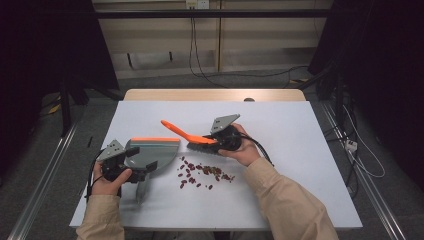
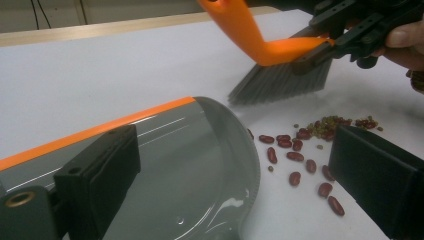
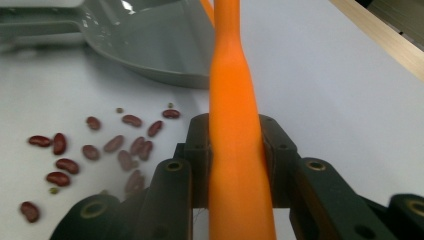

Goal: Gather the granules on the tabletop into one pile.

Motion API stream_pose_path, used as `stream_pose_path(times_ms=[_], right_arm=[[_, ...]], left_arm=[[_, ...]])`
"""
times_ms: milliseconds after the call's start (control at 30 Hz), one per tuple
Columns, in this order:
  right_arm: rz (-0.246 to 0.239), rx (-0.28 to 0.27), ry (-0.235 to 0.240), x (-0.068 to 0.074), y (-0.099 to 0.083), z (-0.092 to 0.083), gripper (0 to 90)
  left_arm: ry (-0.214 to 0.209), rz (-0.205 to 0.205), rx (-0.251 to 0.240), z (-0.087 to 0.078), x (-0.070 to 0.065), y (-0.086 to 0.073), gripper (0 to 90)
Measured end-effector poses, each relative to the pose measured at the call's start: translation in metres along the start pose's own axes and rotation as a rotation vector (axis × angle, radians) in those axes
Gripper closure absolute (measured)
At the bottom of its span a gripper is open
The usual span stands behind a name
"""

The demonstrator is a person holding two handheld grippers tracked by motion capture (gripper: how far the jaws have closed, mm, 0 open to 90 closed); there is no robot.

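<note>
A small brush with an orange handle (image 1: 176, 128) (image 3: 232, 75) is clamped in my right gripper (image 1: 220, 140) (image 3: 235, 135), which is shut on that handle. Its grey bristles (image 2: 285, 85) (image 1: 202, 145) hang at the far edge of several red beans (image 1: 200, 172) (image 2: 300, 150) (image 3: 100, 150) scattered on the white table. Left of the beans lies a grey dustpan with an orange edge (image 1: 155, 152) (image 2: 190, 160) (image 3: 150, 40). My left gripper (image 1: 136, 172) (image 2: 235, 150) stands at its rear with jaws wide apart. One jaw is over the pan, the other over bare table beside the beans.
The white table top (image 1: 300, 150) has free room to the right and far side, ending in a wooden strip (image 1: 215, 95). The dustpan's handle (image 1: 140, 192) points toward the near edge. A few small green bits lie among the beans. Cables (image 1: 200, 70) run over the floor beyond.
</note>
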State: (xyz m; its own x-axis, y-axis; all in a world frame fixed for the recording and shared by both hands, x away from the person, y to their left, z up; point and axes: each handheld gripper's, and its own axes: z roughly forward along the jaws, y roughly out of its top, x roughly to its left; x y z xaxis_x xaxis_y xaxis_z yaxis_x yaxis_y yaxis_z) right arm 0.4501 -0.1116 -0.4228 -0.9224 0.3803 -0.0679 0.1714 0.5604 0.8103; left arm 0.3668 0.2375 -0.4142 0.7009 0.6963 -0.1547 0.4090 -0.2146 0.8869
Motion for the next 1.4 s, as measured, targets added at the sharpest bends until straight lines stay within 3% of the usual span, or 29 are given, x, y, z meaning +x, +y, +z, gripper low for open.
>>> stream_pose_path(times_ms=[167, 433, 500, 700, 1067, 1400], right_arm=[[-0.019, 0.003, -0.013, 0.000, 0.001, 0.008, 71.2], [-0.061, 0.006, 0.041, 0.016, 0.005, 0.015, 70.8], [-0.059, -0.001, 0.073, 0.019, 0.006, 0.015, 70.9], [-0.112, 0.009, 0.110, 0.030, 0.007, 0.015, 70.7], [-0.129, 0.001, 0.171, 0.038, 0.000, 0.003, 70.7], [-0.117, 0.013, 0.167, 0.039, 0.000, -0.002, 71.0]], left_arm=[[0.000, -0.006, 0.001, 0.000, 0.000, 0.000, 6.4], [0.009, -0.009, 0.004, -0.002, 0.003, -0.001, 6.4], [0.012, -0.010, 0.002, -0.003, 0.004, -0.001, 6.4], [0.019, -0.020, -0.003, -0.004, 0.006, -0.001, 6.4], [0.027, -0.020, -0.008, -0.006, 0.006, -0.001, 6.5], [0.026, -0.017, -0.009, -0.007, 0.005, 0.000, 6.5]])
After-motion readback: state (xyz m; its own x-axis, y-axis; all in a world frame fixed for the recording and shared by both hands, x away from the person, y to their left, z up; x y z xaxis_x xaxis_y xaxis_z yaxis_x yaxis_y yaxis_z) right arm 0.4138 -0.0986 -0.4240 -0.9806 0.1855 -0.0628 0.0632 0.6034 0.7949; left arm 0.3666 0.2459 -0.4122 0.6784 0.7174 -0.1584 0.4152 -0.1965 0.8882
